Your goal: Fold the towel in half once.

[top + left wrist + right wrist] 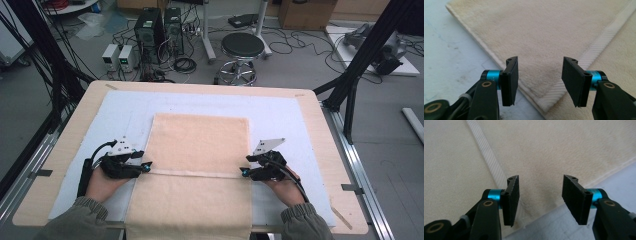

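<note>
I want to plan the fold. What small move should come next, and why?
Probably lower both grippers and close on the towel edges: the left gripper and right gripper hang open over its side edges at the woven band, gripping nothing.

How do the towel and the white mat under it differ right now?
The towel is beige and plush with a woven band across it; the white mat is pale, flat and faintly marked. The towel is narrower and hangs over the table's near edge; the mat is wider and stays on the tabletop. Both lie flat and square to the table.
</note>
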Motion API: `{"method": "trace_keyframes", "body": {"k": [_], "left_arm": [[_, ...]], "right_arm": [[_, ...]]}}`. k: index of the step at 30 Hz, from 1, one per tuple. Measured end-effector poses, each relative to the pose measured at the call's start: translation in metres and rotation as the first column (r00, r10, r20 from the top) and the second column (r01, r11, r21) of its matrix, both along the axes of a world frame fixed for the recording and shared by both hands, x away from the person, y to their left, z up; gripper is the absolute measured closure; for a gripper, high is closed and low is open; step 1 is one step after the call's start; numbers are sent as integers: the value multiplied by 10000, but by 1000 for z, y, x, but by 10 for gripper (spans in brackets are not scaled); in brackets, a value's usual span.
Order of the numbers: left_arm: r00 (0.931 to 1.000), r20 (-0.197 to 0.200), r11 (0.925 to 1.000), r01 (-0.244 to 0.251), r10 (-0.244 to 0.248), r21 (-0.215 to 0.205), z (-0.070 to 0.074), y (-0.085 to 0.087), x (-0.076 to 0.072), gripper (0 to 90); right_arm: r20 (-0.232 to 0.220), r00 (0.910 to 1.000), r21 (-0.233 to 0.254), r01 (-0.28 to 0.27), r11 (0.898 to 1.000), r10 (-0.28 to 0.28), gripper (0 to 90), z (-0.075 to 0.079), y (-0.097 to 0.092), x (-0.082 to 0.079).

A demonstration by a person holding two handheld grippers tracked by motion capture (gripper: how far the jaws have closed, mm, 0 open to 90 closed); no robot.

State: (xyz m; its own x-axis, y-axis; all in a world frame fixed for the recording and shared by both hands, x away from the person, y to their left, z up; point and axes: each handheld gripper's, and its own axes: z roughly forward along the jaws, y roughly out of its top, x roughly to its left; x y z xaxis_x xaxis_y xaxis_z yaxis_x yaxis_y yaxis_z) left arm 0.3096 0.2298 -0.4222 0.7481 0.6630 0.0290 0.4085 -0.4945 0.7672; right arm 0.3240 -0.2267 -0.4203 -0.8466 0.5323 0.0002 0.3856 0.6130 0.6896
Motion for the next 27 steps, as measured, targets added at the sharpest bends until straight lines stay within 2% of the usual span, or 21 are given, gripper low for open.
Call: {"method": "trace_keyframes", "body": {"k": [4, 8, 9, 13, 18, 23, 27], "left_arm": [[9993, -179, 9994, 334, -332, 99, -4, -6, 0, 514], [9965, -503, 9967, 683, -661, 433, -9, -11, 2, 602], [9965, -482, 9962, 700, -676, 510, -10, -13, 2, 624], [9965, -569, 9972, 630, -607, 407, -11, -13, 3, 672], [9970, -486, 9969, 626, -603, 486, -10, -15, 3, 806], [9970, -592, 9981, 519, -498, 340, -8, -15, 3, 841], [9981, -450, 9990, 432, -426, 125, -4, -12, 2, 846]], "right_arm": [[-230, 9997, -66, -115, 9999, 114, 560, -8, 2, 1], [-390, 9991, -16, -142, 9999, 141, 620, -11, 4, 3], [-392, 9991, -24, -144, 9999, 143, 631, -11, 4, 3], [-429, 9986, 57, -317, 9995, 319, 722, -12, 4, 5], [-366, 9982, 24, -479, 9988, 480, 819, -11, 5, 7], [-380, 9978, -105, -550, 9984, 546, 838, -8, 6, 8], [-270, 9978, -99, -612, 9981, 609, 841, -4, 7, 7]]}}
